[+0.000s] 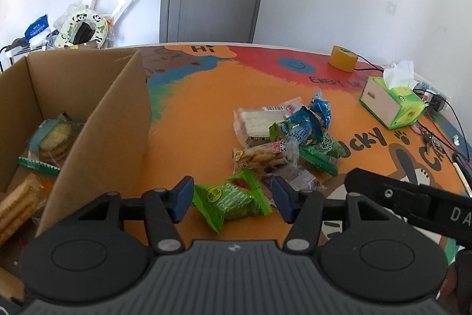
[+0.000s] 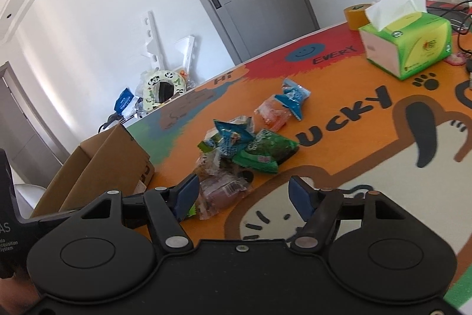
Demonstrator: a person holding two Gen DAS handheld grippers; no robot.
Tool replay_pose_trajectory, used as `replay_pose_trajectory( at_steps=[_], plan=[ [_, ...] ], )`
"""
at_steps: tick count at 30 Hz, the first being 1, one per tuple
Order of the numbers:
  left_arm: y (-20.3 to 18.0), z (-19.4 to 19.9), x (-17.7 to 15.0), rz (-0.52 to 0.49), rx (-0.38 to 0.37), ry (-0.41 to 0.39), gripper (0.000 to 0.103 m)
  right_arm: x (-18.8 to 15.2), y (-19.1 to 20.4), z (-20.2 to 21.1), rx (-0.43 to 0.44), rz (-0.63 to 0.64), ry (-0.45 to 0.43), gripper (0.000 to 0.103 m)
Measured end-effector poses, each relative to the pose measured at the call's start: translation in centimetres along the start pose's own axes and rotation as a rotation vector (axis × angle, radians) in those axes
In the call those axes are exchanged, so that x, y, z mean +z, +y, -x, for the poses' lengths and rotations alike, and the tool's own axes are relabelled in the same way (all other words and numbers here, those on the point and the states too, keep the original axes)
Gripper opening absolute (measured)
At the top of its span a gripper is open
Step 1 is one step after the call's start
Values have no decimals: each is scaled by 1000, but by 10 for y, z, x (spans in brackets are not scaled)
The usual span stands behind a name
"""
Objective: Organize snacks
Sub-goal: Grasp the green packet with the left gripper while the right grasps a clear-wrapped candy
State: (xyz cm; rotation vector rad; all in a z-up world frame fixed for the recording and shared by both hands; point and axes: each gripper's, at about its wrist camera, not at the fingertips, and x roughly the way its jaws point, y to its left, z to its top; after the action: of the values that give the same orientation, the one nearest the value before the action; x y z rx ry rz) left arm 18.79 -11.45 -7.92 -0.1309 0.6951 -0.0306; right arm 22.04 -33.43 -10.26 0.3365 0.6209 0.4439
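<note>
A pile of snack packets point(image 1: 283, 138) lies on the colourful table mat; it also shows in the right wrist view point(image 2: 244, 143). My left gripper point(image 1: 233, 200) is open, its pads on either side of a light green packet point(image 1: 233, 201) that lies on the mat, not touching it. A cardboard box point(image 1: 97, 120) to the left holds several cracker packs point(image 1: 53, 140). My right gripper point(image 2: 243, 195) is open, with a purplish clear-wrapped snack point(image 2: 221, 194) just inside its left pad.
A green tissue box point(image 1: 392, 102) and a roll of yellow tape point(image 1: 343, 58) stand at the far right of the table, with cables point(image 1: 442, 138) beside them. The right gripper's body point(image 1: 413, 202) reaches into the left wrist view.
</note>
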Motion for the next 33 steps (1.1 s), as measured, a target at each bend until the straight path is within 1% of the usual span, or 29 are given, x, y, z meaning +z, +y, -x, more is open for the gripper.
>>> replay_pose_trajectory(
  at_steps=[3, 5, 7, 8, 9, 11, 17, 19, 21, 25, 30, 33],
  plan=[
    [0, -7, -4, -4, 15, 20, 58, 1, 4, -3, 0, 9, 6, 68],
    [-1, -9, -6, 0, 15, 23, 57, 0, 6, -2, -1, 16, 5, 68],
    [-1, -13, -8, 6, 8, 37, 55, 0, 6, 0, -4, 21, 5, 68],
    [0, -14, -9, 7, 5, 36, 46, -1, 5, 0, -8, 20, 6, 68],
    [0, -14, -9, 4, 1, 34, 43, -1, 4, -1, -13, 16, 9, 68],
    [0, -11, -9, 5, -13, 20, 33, -2, 2, -3, -23, 11, 16, 68],
    [0, 3, -4, 19, -31, -14, 32, -3, 5, -9, -13, 23, 22, 68],
    [1, 8, -2, 19, -20, -19, 32, -3, 7, -14, -6, 24, 33, 68],
    [4, 12, 1, 34, -26, -24, 32, -3, 10, -19, 3, 28, 41, 68],
    [9, 20, 6, 56, -26, -36, 32, 1, 13, -28, 14, 29, 36, 68],
    [12, 29, 13, 68, -39, -69, 32, 3, 17, -39, 13, 57, 48, 68],
    [13, 30, 17, 71, -33, -77, 32, 2, 20, -47, 12, 68, 60, 68]
  ],
)
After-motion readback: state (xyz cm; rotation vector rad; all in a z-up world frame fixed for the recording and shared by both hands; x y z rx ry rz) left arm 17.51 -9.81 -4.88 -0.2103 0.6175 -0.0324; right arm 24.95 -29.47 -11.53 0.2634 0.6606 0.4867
